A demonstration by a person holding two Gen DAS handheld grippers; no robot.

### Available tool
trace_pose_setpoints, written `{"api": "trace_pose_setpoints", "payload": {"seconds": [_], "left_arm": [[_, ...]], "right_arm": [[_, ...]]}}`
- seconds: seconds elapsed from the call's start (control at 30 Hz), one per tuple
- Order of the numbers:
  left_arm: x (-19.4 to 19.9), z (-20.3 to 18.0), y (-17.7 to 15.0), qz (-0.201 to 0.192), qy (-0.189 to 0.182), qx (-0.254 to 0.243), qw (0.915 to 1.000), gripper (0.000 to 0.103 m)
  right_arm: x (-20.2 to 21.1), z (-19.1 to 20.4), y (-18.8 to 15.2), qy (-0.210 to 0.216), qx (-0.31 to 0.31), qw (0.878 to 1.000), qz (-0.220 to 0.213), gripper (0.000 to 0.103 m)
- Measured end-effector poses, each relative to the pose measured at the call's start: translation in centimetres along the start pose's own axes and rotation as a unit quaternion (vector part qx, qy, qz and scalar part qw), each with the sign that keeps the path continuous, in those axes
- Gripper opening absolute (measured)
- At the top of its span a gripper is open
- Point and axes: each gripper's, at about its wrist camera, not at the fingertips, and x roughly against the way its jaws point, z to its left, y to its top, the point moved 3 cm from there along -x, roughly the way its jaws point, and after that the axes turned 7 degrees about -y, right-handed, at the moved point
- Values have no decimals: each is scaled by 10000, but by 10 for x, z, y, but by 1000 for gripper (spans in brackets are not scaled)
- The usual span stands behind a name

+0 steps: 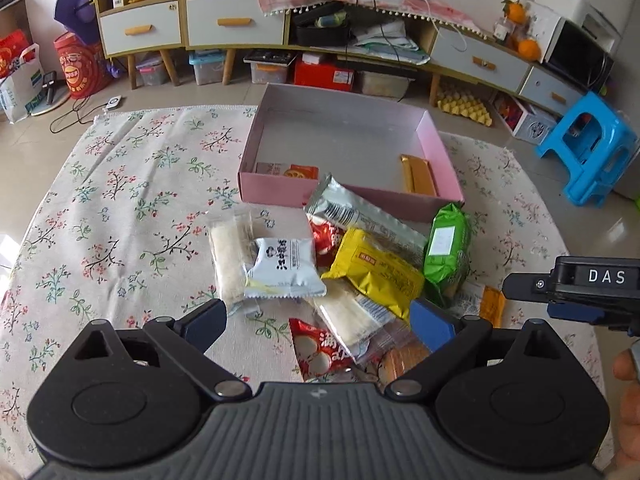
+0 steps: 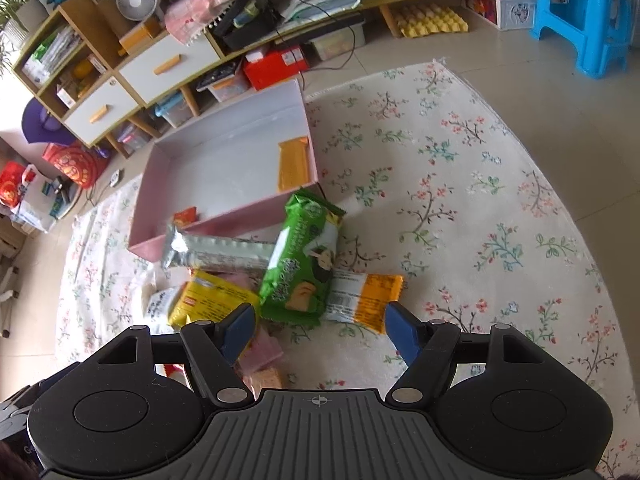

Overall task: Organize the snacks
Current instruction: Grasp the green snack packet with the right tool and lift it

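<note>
A pink box (image 1: pixel 272 190) (image 2: pixel 224 226) stands on the floral cloth with a gold bar (image 1: pixel 418 174) (image 2: pixel 294 162) and an orange packet (image 1: pixel 294 170) inside. In front of it lies a heap of snacks: a silver packet (image 1: pixel 360 216) (image 2: pixel 216 254), a yellow packet (image 1: pixel 378 270) (image 2: pixel 212 300), a green packet (image 1: pixel 446 246) (image 2: pixel 302 260), a white pouch (image 1: pixel 284 268), a red packet (image 1: pixel 318 350). My left gripper (image 1: pixel 322 326) hangs open over the heap's near side. My right gripper (image 2: pixel 320 330) is open just short of the green packet and an orange-and-white bar (image 2: pixel 362 296), holding nothing.
The floral cloth (image 1: pixel 120 200) (image 2: pixel 480 200) covers the table, bare on the left and right of the heap. Behind stand a low cabinet (image 1: pixel 236 26) with storage boxes under it and a blue stool (image 1: pixel 592 148) (image 2: pixel 584 16). The right gripper's body (image 1: pixel 576 288) shows in the left view.
</note>
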Motion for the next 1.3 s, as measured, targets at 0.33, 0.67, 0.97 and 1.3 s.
{"api": "trace_pose_setpoints", "payload": {"seconds": [0.33,0.67,0.97,1.3], "left_arm": [[-9,1,-14,295,116,-51,9995,99],[-11,33,-1,90,121,639,9978,98],[-22,21,9,64,-137,586,9982,97],[-28,35,24,-82,-147,1111,9937,97]], "right_arm": [[-11,3,-7,181,288,9990,285,73],[-29,-2,8,-25,-99,9997,220,73],[-50,7,21,-19,-126,9998,124,73],[-75,17,32,33,19,10000,-29,71]]}}
